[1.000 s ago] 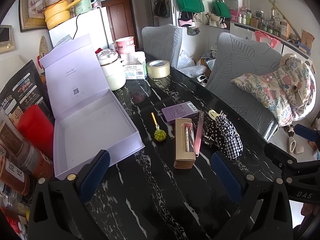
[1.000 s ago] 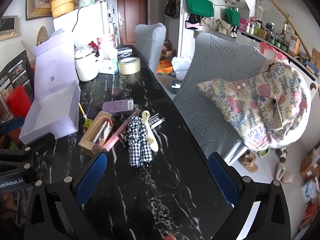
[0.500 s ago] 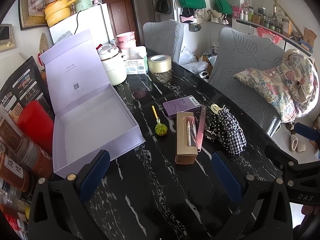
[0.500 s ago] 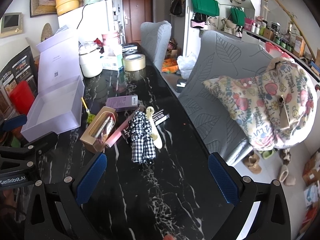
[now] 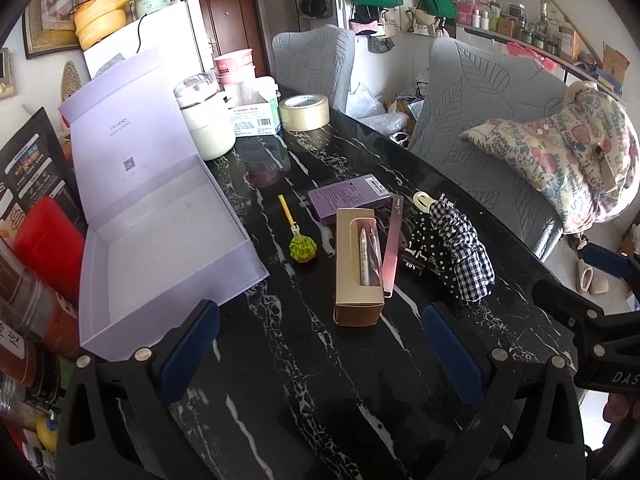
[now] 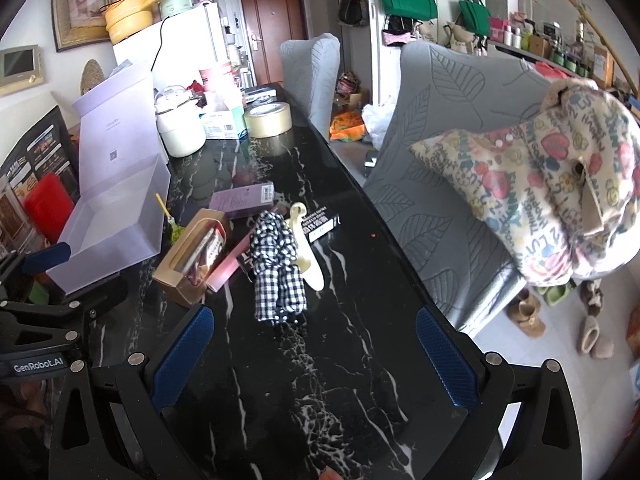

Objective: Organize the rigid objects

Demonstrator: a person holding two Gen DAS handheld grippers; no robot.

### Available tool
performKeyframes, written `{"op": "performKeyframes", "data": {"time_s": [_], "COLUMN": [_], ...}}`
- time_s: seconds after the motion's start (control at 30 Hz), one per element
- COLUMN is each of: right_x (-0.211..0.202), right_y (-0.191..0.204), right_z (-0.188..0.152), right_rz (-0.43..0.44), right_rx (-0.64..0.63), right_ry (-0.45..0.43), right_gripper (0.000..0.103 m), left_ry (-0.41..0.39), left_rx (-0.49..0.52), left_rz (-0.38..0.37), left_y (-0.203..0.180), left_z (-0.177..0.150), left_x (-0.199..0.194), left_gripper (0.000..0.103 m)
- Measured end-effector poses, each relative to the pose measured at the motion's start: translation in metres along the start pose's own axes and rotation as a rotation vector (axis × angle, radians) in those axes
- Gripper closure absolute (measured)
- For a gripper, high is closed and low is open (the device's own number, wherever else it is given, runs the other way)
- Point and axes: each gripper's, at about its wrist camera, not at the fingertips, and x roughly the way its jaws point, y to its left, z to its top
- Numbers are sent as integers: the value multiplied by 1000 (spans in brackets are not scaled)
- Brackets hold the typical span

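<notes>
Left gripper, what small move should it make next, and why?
Probably ease the left gripper forward and down toward the tan carton. Its jaws are open and empty, the carton lies nearest, just ahead, and the open lilac box beside it holds nothing.

A: What lay on the bench (image 5: 280, 360)?

B: An open box (image 5: 160, 232) stood at left. To its right lay a stick-handled item (image 5: 298, 236), then a windowed carton (image 5: 357, 264).

A: And beyond?

B: A flat carton (image 5: 346, 198) lay behind it; a folded umbrella (image 5: 460, 252) lay right; a tape roll (image 5: 304, 112) sat far behind.
</notes>
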Motion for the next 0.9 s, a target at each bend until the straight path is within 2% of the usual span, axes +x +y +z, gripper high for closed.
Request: {"op": "performKeyframes", "data": {"time_s": [0.2,0.37,0.43,0.73,0.77,0.83,0.9], "right_x": [13,22,25,39,40,43,45], "right_y": [-10,-12,-14,-20,-21,-20,-20], "right_z": [0,2,3,5,5,5,5], "right_rz": [24,41,44,46,45,42,40], "right_rx": [12,7,8,8,7,4,1], "right_ry": [16,25,27,51,55,57,61], "right_gripper": [0,0,0,0,0,0,0], "left_ry": [12,21,26,70,70,86,102], "left_rx": [-13,-21,-16,-24,-26,-38,-55], "left_rz": [-20,-34,-39,-63,-60,-60,-81], "left_y": [-2,-6,-8,-12,-12,-11,-8], "left_z": [4,10,12,20,21,22,22], "left_x": [16,31,39,72,76,83,89], "left_gripper": [0,8,14,16,19,35,37]}}
